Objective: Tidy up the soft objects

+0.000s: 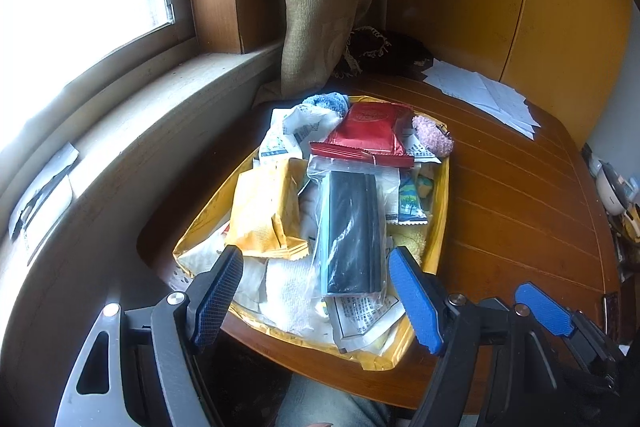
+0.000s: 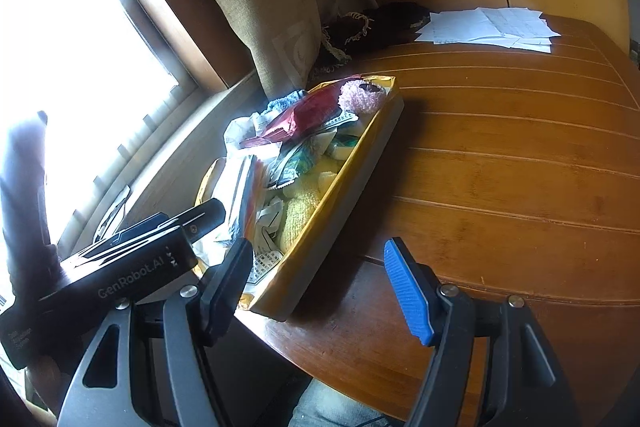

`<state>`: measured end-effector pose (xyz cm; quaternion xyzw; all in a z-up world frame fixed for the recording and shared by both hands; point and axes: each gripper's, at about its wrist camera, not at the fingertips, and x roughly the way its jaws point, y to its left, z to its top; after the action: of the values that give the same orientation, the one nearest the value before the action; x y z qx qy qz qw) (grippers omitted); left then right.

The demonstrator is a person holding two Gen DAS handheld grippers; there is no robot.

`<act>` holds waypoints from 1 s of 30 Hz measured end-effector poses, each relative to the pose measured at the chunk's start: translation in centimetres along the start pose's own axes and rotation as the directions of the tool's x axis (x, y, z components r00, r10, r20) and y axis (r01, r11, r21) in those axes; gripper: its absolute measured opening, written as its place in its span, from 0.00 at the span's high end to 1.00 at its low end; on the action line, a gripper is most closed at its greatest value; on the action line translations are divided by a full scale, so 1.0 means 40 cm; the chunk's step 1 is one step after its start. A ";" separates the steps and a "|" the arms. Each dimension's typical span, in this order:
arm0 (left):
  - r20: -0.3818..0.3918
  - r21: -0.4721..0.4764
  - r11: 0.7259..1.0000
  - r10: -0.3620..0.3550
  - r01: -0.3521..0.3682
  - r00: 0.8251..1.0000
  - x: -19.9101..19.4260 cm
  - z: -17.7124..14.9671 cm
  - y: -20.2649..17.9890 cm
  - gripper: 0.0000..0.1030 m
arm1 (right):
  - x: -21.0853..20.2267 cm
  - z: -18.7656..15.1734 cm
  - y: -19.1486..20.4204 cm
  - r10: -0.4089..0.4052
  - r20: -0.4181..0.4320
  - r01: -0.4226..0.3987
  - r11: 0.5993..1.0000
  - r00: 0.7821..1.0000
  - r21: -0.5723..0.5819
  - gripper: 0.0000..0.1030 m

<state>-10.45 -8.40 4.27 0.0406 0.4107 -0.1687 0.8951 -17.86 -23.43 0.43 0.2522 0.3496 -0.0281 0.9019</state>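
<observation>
Clutter fills the shallow yellow rectangular tray (image 1: 439, 211) on the brown wooden bench (image 1: 520, 211): a red foil packet (image 1: 366, 133) at 12 o'clock, a pink fluffy sock (image 1: 432, 135) at 1. The left claw (image 1: 316, 291) gapes empty at 6.

From the right wrist, the right claw (image 2: 320, 283) stands open, empty, the tray at 11 o'clock.

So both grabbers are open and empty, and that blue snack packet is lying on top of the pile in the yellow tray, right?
Not quite: the snack packet on top of the pile is red, not blue, as the left wrist view shows. The rest holds: the left gripper and right gripper are open and empty, and the pile sits in the yellow tray.
</observation>
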 end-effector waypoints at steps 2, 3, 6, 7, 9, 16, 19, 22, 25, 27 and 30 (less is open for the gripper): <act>0.003 -0.007 1.000 0.009 -0.009 1.000 0.000 -0.001 0.005 0.23 | 0.000 0.000 0.000 -0.007 0.002 0.007 1.000 1.000 0.001 0.34; 0.011 0.001 1.000 0.007 -0.007 1.000 -0.001 -0.002 0.006 0.23 | -0.001 0.000 0.000 -0.008 0.010 0.008 1.000 1.000 0.002 0.34; 0.018 -0.007 1.000 0.007 -0.006 1.000 -0.005 -0.003 0.018 0.23 | 0.001 0.001 -0.001 -0.016 0.019 0.016 1.000 1.000 0.009 0.34; 0.020 -0.001 1.000 0.010 -0.010 1.000 -0.006 -0.006 0.019 0.23 | 0.002 0.001 -0.002 -0.018 0.020 0.018 1.000 1.000 0.012 0.34; 0.027 0.010 0.999 0.035 -0.036 0.999 -0.006 -0.013 0.024 0.23 | 0.007 0.001 -0.001 -0.013 0.015 0.013 1.000 1.000 0.011 0.34; 0.037 -0.008 0.999 0.033 -0.033 0.999 -0.010 -0.019 0.041 0.23 | 0.016 0.005 0.007 -0.009 -0.001 0.009 1.000 1.000 0.001 0.34; 0.034 0.006 1.000 0.031 -0.031 0.999 -0.009 -0.019 0.041 0.23 | 0.009 0.009 0.018 -0.008 0.007 0.008 1.000 1.000 -0.009 0.34; 0.042 0.013 0.999 0.039 -0.039 0.998 -0.013 -0.022 0.047 0.23 | 0.008 0.012 0.031 -0.002 0.012 0.002 1.000 1.000 -0.013 0.34; 0.044 0.006 0.999 0.049 -0.050 0.998 -0.013 -0.020 0.059 0.23 | 0.010 0.016 0.046 -0.007 0.017 0.008 1.000 1.000 -0.029 0.34; 0.056 0.015 0.997 0.069 -0.070 0.996 -0.013 -0.019 0.064 0.23 | 0.016 0.014 0.056 -0.008 0.012 0.009 0.999 1.000 -0.037 0.34; 0.058 -0.001 0.998 0.056 -0.056 0.997 -0.016 -0.018 0.083 0.23 | 0.027 0.010 0.066 -0.013 -0.001 0.013 0.999 1.000 -0.042 0.34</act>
<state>-10.23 -4.94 4.06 0.0476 0.3830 -0.1448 0.9111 -16.18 -21.20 1.12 0.2309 0.3525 -0.0263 0.9065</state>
